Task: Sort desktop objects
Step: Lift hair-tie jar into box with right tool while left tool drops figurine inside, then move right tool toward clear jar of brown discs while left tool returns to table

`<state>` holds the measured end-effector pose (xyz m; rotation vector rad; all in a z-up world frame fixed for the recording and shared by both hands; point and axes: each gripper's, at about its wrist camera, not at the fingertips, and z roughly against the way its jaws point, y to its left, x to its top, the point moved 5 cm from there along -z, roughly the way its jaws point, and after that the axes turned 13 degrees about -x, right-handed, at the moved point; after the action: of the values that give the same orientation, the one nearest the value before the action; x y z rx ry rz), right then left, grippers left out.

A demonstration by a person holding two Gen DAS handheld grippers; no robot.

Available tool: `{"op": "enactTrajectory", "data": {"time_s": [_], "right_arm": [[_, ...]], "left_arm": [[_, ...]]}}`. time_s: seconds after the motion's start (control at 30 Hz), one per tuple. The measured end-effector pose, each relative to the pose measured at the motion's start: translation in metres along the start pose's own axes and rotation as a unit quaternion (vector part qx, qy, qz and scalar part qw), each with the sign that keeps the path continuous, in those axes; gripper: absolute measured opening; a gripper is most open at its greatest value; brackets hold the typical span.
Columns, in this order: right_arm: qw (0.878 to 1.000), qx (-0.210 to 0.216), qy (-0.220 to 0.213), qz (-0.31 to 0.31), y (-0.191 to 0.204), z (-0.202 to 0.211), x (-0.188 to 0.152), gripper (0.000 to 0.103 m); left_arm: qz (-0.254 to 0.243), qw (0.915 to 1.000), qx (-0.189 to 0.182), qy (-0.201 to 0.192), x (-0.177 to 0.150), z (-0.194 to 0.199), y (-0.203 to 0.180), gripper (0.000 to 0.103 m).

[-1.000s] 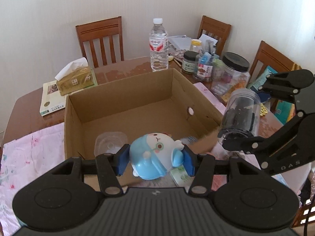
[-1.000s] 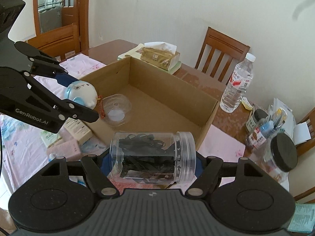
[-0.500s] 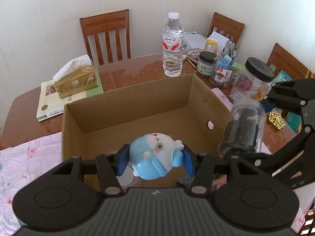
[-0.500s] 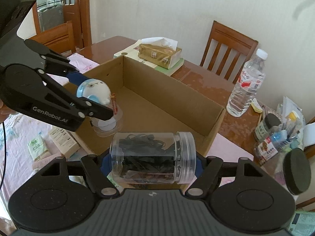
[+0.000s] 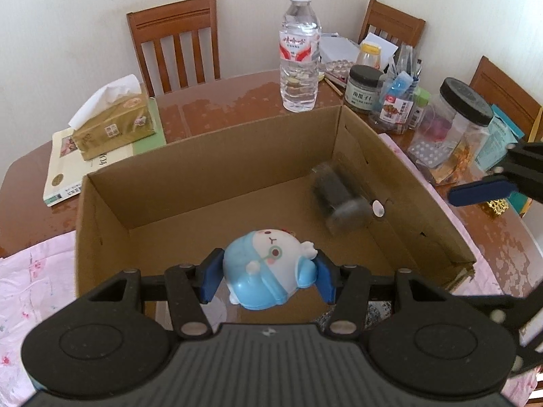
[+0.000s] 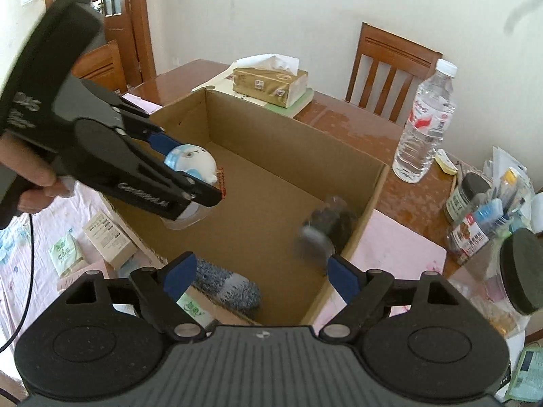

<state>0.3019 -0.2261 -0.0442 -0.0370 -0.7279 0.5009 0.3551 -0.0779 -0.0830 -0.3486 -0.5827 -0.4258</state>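
Observation:
My left gripper [image 5: 268, 279] is shut on a blue and white cartoon toy [image 5: 268, 269], held above the near part of the open cardboard box [image 5: 217, 149]. From the right wrist view the same toy [image 6: 191, 162] hangs over the box's left wall. My right gripper [image 6: 261, 276] is open with nothing between its fingers, over the box's [image 6: 295, 135] near right corner. The clear jar of black clips [image 6: 324, 227] is a blur inside the box by its right wall, also the blurred jar [image 5: 339, 200] in the left wrist view.
A water bottle [image 5: 300, 51], tissue box on a book [image 5: 113, 125], and a cluster of jars [image 5: 400, 98] stand behind and right of the box. A grey sock [image 6: 227, 286] lies at the box's near edge. Small packets [image 6: 105, 237] lie on pink cloth. Chairs ring the table.
My right gripper has opened and let go of the clip jar, which now drops blurred into the box. The left gripper with the toy has moved further over the box.

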Motion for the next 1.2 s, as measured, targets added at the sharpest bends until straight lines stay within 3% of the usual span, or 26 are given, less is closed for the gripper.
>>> {"op": "enactTrajectory", "data": {"time_s": [0.07, 0.13, 0.3, 0.63, 1.2], "right_arm": [[1.000, -0.004, 0.000, -0.001, -0.001, 0.002, -0.003, 0.089], [1.000, -0.008, 0.001, -0.001, -0.002, 0.004, -0.006, 0.089], [1.000, -0.017, 0.007, -0.011, -0.008, 0.008, -0.012, 0.094], [0.999, -0.027, -0.002, -0.031, -0.002, 0.035, -0.037, 0.103], [0.997, -0.042, 0.021, -0.066, 0.039, 0.067, -0.110, 0.103]], "left_arm": [[0.000, 1.0000, 0.001, 0.003, 0.001, -0.005, 0.000, 0.057], [-0.001, 1.0000, 0.001, 0.004, 0.002, -0.008, 0.000, 0.075], [-0.001, 1.0000, 0.005, -0.006, 0.005, -0.003, -0.001, 0.085], [-0.014, 0.9992, 0.021, -0.030, -0.010, 0.039, -0.014, 0.091], [-0.003, 0.9990, 0.044, -0.010, -0.101, 0.082, -0.040, 0.094]]}}
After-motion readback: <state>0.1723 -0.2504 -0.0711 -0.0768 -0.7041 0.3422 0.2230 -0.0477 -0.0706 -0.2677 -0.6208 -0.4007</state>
